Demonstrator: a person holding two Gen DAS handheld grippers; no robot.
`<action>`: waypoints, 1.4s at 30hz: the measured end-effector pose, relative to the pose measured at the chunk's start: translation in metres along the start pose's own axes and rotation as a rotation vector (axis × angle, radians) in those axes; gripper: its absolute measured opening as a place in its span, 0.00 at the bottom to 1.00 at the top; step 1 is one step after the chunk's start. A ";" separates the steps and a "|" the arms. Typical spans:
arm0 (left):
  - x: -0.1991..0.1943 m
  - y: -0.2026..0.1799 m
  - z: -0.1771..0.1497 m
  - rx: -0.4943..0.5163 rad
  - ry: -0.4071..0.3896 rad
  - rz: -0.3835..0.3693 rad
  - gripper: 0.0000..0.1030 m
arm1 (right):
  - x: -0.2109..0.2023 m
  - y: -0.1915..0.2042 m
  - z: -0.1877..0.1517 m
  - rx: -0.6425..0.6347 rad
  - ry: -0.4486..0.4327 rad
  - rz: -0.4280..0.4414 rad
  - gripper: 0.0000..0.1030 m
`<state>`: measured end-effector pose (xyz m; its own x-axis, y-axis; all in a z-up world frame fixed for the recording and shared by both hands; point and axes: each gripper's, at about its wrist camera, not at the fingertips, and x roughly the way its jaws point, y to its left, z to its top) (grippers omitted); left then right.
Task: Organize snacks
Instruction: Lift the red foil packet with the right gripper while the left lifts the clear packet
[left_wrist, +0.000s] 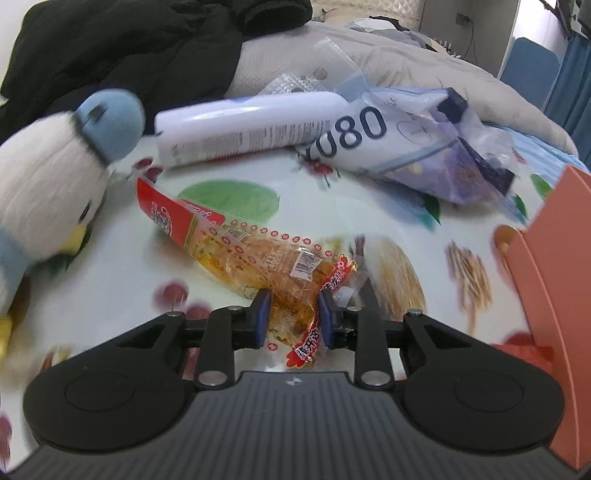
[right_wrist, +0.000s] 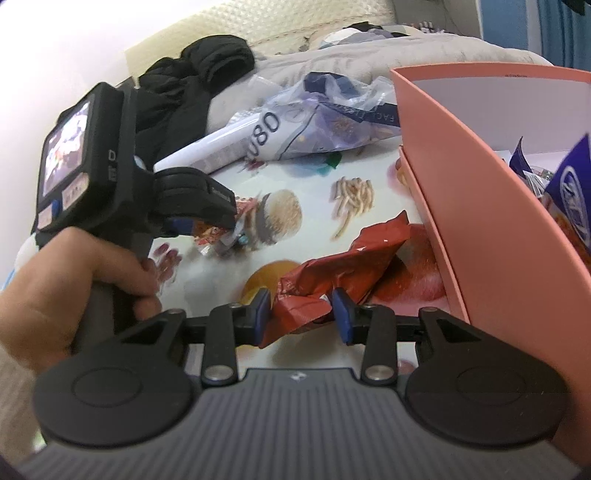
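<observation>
So I judge the sorting partly done: at least two packets, one dark blue, already sit in the salmon-pink cardboard box (right_wrist: 480, 206) at the right of the right-wrist view. Two remain on the food-printed tablecloth (left_wrist: 122, 266). My left gripper (left_wrist: 293, 314) is pinched on one clear, red-ended snack pouch (left_wrist: 236, 251), low centre, while my right gripper (right_wrist: 303, 308), slightly wider, straddles one crumpled red foil packet (right_wrist: 343, 258), grip uncertain.

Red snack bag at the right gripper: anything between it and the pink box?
Nothing: in the right wrist view the red snack bag reaches almost to the pink box, with only printed tablecloth showing between.
</observation>
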<state>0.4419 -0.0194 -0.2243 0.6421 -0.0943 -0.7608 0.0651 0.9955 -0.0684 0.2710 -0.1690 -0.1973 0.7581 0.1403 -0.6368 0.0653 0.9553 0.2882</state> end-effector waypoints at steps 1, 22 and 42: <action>-0.007 0.002 -0.007 -0.005 0.000 -0.002 0.30 | -0.004 0.000 -0.002 -0.004 0.001 0.006 0.38; -0.166 0.050 -0.148 -0.145 0.031 -0.028 0.29 | -0.082 0.006 -0.064 -0.150 0.086 0.119 0.36; -0.203 0.052 -0.193 -0.150 0.062 -0.067 0.29 | -0.111 0.000 -0.092 -0.220 0.140 0.143 0.54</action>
<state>0.1675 0.0529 -0.1977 0.5919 -0.1648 -0.7890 -0.0110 0.9771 -0.2124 0.1267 -0.1602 -0.1923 0.6515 0.2979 -0.6977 -0.1900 0.9545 0.2300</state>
